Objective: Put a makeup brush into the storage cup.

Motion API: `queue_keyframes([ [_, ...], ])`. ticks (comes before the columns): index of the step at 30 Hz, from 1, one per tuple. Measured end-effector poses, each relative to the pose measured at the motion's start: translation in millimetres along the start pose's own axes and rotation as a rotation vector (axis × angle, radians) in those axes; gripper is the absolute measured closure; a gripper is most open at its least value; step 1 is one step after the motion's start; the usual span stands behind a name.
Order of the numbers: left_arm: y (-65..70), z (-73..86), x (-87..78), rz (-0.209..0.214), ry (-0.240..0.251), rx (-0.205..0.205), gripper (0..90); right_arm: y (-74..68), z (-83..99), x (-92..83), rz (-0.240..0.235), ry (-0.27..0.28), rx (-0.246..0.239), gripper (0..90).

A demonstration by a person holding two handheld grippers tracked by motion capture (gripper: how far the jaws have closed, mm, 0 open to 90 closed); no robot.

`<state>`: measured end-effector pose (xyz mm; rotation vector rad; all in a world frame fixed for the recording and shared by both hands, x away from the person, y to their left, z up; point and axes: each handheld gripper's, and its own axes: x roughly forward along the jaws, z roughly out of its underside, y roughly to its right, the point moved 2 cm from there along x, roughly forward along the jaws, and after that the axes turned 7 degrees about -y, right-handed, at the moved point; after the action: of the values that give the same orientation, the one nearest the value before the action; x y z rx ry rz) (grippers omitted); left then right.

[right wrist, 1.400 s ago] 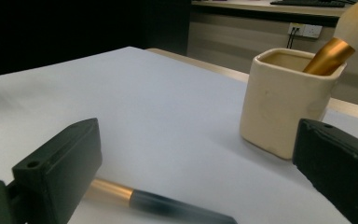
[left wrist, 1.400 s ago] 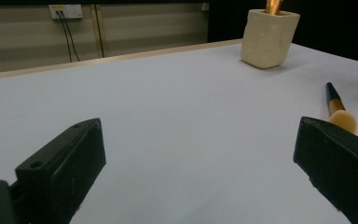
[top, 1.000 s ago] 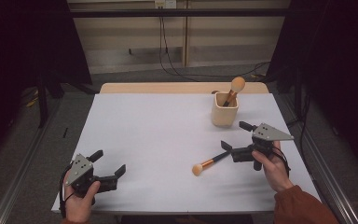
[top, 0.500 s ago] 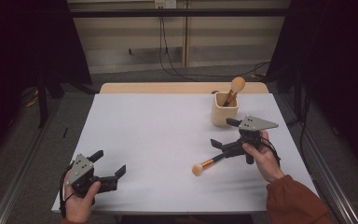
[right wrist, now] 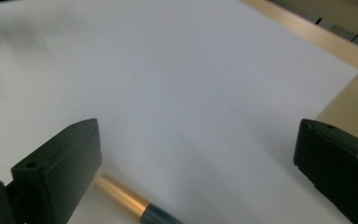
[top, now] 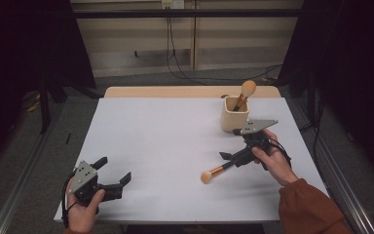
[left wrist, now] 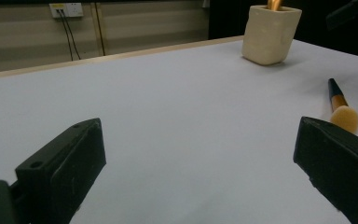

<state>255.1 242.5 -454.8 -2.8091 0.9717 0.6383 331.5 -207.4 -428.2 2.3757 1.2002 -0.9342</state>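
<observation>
Brush (top: 218, 170) lies flat on the white table (top: 165, 146), right of centre, bristle head toward the near edge, dark handle end pointing toward the right gripper (top: 234, 146). Right gripper jaws spread wide apart, gripping nothing, low over the handle end of the brush. Right gripper view: gold ferrule and dark handle (right wrist: 135, 205) sit between the jaws near the bottom, closer to the left jaw; can't tell if anything touches. Cup edge (right wrist: 354, 107) shows at the right of that view, just beside the far jaw.

Cup (top: 234, 116) stands upright at the far right of the table, just beyond the right gripper, with a second brush (top: 244, 92) leaning in it, head up.

Left gripper (top: 114, 170) rests at the near left corner, well apart from both brushes, jaws spread wide, holding nothing. Left gripper view: bare table between the jaws, loose brush (left wrist: 341, 109) just past the right jaw, cup (left wrist: 270, 35) farther back at upper right.

Person's hands hold both grippers from the near edge; right sleeve (top: 311, 209) is rust orange.
</observation>
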Motion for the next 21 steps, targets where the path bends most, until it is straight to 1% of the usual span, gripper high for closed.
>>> queue_keyframes([
  [3,0.2,-0.1,0.0,0.001,0.001,0.002,2.1,-0.6,-0.2,4.8,-0.041,-0.093,-0.029,1.4],
  [9,0.0,0.1,0.1,0.0,-0.002,0.003,2.1,-0.2,-1.1,12.7,-0.091,-0.205,-0.062,1.9],
  [11,0.0,0.1,0.1,0.001,-0.002,0.003,2.2,0.1,-1.9,14.4,-0.104,-0.241,-0.089,2.4],
  [12,0.0,0.0,0.1,0.0,-0.001,0.003,2.1,0.1,-2.3,15.6,-0.105,-0.258,-0.094,2.5],
  [14,0.3,0.1,0.2,0.002,0.0,0.004,2.2,-0.6,-2.6,17.8,-0.111,-0.31,-0.099,4.3],
  [15,0.3,0.1,0.3,0.002,0.0,0.004,2.2,-1.0,-2.5,19.2,-0.116,-0.337,-0.111,3.6],
  [16,0.3,0.1,0.4,0.003,0.0,0.004,2.1,-1.9,-2.5,20.5,-0.109,-0.366,-0.12,3.5],
  [17,0.3,0.1,0.4,0.003,0.0,0.004,2.2,-2.4,-2.2,22.1,-0.115,-0.388,-0.127,4.6],
  [21,0.7,0.3,0.7,0.002,-0.003,0.0,2.2,-4.0,-1.3,27.3,-0.169,-0.45,-0.148,2.8],
])
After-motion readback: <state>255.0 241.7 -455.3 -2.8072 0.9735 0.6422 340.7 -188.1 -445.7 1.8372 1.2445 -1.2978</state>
